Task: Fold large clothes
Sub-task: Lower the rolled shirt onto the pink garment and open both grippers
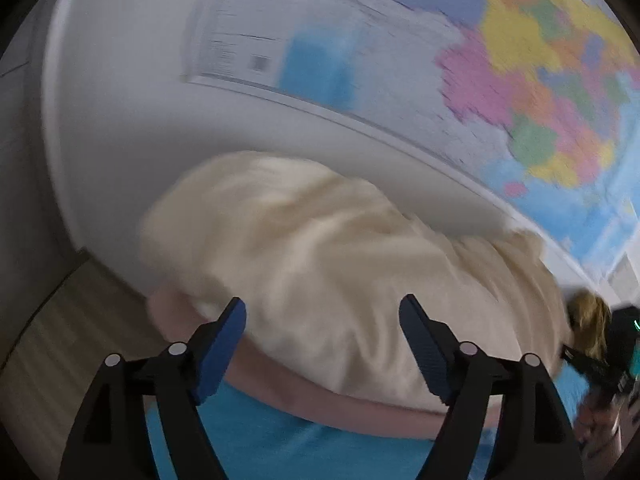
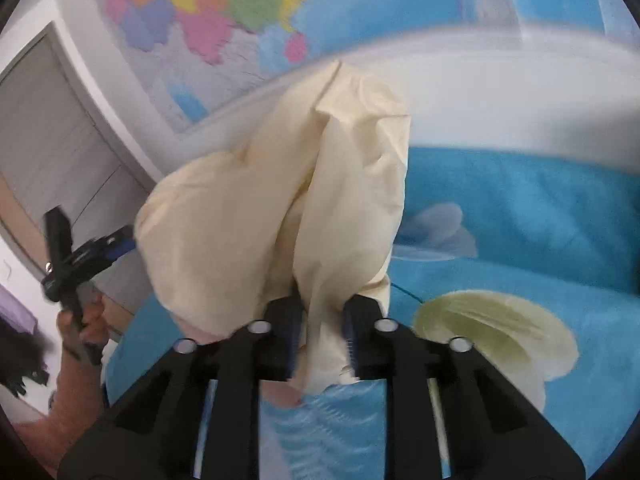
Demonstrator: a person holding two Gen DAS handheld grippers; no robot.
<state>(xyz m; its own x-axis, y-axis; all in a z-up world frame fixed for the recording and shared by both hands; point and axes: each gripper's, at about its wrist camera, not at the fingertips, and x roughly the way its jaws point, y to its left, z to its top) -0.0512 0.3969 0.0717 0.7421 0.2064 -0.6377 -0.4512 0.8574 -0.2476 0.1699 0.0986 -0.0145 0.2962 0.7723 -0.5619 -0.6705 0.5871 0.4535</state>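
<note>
My right gripper [image 2: 320,340] is clamped on a bunched edge of the cream garment [image 2: 280,208], lifting it off the blue bed [image 2: 520,220] so it hangs free and I can find its shape. My left gripper [image 1: 322,344] is spread wide and empty, just beside the cloth, ready to catch another edge.

Wall map [image 1: 540,80] motion-blurred, text unreadable; cream garment [image 2: 280,200] hides right tool [image 2: 320,336] pads.
</note>
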